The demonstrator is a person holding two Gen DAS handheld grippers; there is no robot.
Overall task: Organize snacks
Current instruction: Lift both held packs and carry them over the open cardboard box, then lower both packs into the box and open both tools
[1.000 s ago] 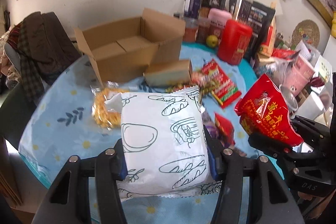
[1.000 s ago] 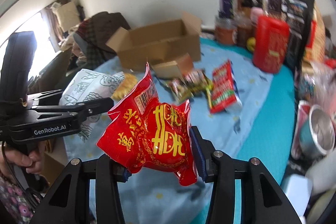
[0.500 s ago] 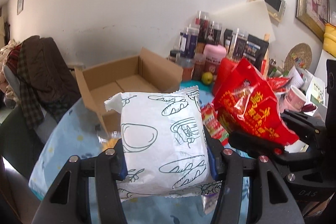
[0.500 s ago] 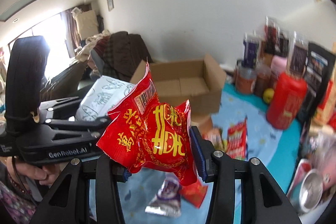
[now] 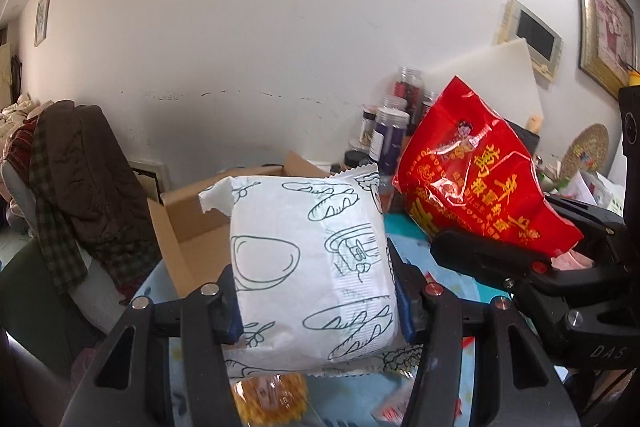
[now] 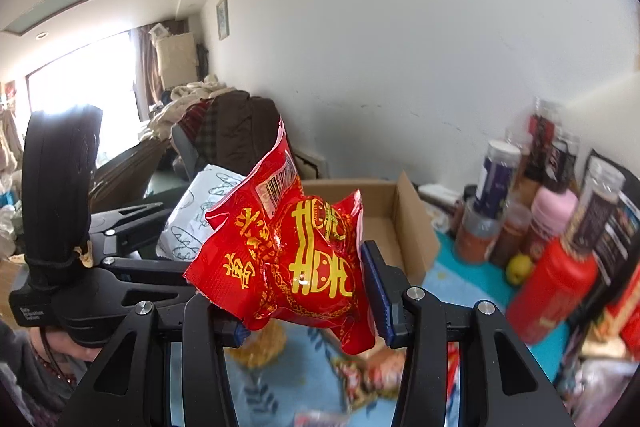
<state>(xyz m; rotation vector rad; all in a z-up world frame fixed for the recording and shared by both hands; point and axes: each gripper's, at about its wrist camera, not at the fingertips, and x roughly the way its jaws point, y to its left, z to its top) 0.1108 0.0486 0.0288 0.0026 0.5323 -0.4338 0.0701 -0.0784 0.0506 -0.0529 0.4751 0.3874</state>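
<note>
The left claw (image 5: 316,291) is clamped on a puffy white packet (image 5: 312,259) printed with green bread outlines, held above the bench (image 5: 408,243). Beside it the right claw (image 6: 300,291) is clamped on a crinkly, glossy red packet (image 6: 288,259) with yellow lettering, also clear of the surface. Behind both sits an open cardboard box (image 6: 404,219) on a pale blue flowered cloth (image 6: 452,287). Jars (image 6: 496,175) and a red canister (image 6: 552,283) crowd the white wall; dark clothing (image 5: 80,163) drapes a chair.
</note>
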